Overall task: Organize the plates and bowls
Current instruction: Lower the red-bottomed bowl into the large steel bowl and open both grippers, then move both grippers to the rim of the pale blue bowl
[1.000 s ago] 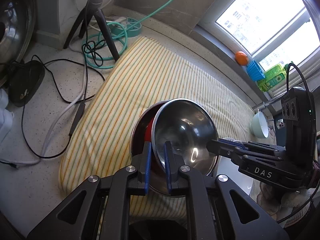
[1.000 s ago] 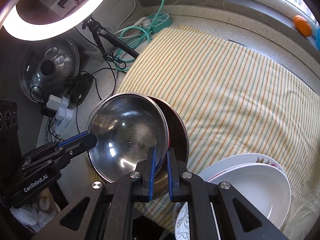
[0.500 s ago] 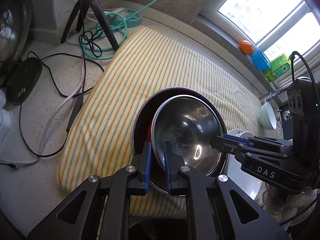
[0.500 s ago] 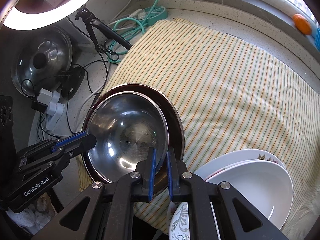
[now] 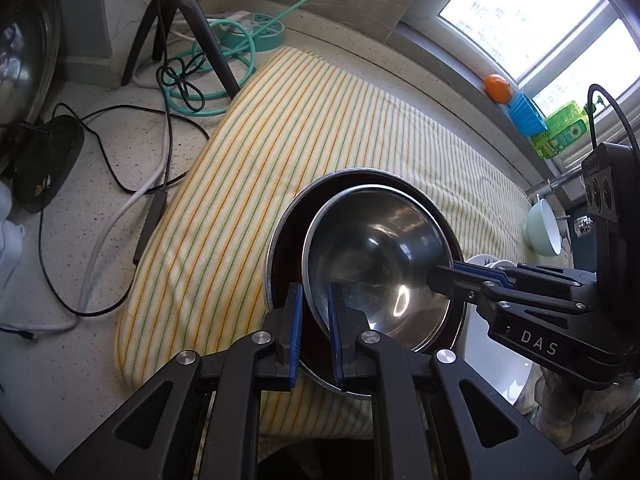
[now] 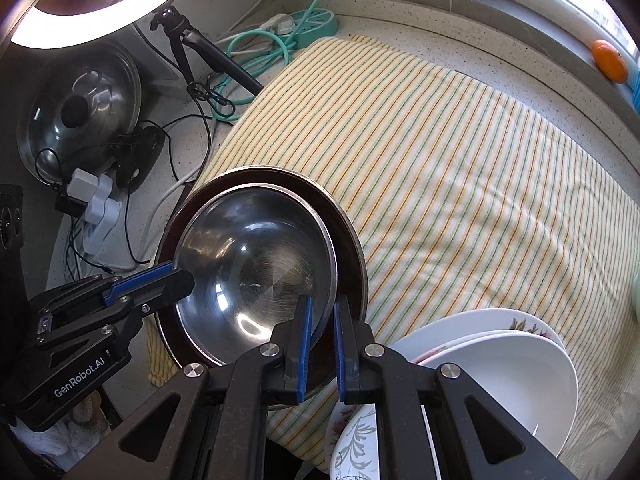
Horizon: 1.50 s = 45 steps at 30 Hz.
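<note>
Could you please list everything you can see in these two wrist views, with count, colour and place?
steel bowl: one, silver, nested in the larger bowl
larger bowl: one, dark red inside, on the cloth
striped cloth: one, yellow-green, on the counter
white plates: a few, some floral, stacked at the cloth's near right
mint bowl: one, far right
ring light: one, lit, on a black tripod
pot lid: one, glass, far left
power strip: one, teal, with coiled cable
orange: one, windowsill
left gripper: shut on the steel bowl's rim
right gripper: shut on the opposite rim
</note>
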{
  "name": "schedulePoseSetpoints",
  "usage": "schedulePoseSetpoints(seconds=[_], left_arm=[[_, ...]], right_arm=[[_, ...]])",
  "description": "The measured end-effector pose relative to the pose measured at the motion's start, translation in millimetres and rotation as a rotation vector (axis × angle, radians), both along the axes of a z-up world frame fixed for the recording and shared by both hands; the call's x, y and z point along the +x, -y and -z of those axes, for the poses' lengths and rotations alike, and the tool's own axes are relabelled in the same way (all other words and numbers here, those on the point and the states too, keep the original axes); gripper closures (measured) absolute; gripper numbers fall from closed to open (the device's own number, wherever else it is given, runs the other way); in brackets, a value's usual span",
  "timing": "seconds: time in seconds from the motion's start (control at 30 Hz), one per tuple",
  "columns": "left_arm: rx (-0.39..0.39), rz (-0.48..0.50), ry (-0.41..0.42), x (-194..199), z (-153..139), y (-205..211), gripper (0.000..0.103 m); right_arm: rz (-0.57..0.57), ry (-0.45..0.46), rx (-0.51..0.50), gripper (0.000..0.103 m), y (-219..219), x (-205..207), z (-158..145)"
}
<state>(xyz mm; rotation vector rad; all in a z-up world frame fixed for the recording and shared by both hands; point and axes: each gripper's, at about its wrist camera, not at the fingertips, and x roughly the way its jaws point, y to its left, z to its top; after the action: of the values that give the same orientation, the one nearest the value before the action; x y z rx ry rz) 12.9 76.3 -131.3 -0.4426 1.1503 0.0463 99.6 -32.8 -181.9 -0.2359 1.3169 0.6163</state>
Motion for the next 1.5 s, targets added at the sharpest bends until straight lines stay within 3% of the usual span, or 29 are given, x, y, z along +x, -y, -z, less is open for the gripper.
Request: schedulePoseSetpoints(seconds=[0.53, 0.83, 1.2, 1.5], left_arm=[[-0.01, 0.004, -0.007, 0, -1, 0, 0.092], [0.021, -0.023, 0.07, -9, -25, -8, 0.092], [0.009, -0.017, 0.183, -16, -57, -9, 0.089], [-0.02, 0.093, 0.193, 1, -60, 31, 0.089]], right_arm=[[-0.001, -0.007, 0.017, 0.091, 4, -4, -2], [0.039, 0.067, 0.105, 0.091, 21, -9, -34], [0.267, 0.249, 0.226, 0.084, 104, -37, -75], [0.462, 0.366, 0.184, 0.076, 185, -57, -89]])
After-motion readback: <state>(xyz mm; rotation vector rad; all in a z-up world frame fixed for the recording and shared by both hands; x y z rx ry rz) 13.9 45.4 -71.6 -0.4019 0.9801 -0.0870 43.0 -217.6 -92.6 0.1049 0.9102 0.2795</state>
